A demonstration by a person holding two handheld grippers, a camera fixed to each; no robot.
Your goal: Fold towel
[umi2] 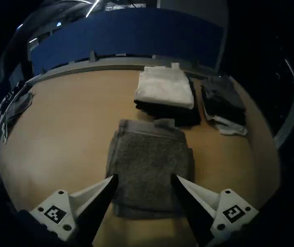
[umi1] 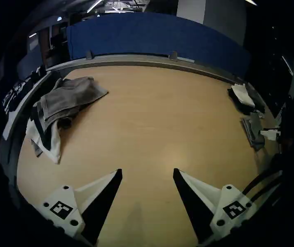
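Right claw (umi2: 144,176) astride folded grey towel (umi2: 149,152)

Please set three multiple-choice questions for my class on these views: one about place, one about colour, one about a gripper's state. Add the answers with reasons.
1. Where does the folded grey towel lie?
A) on the table before the right gripper
B) in a basket
C) on the floor

2. What colour is the topmost towel of the stack behind it?
A) red
B) green
C) white

3. What state is the left gripper in?
A) shut on a towel
B) open
C) shut on nothing

Answers:
1 A, it lies flat on the wood between the open fingers.
2 C, it shows white above dark towels.
3 B, its fingers stand apart over bare wood.
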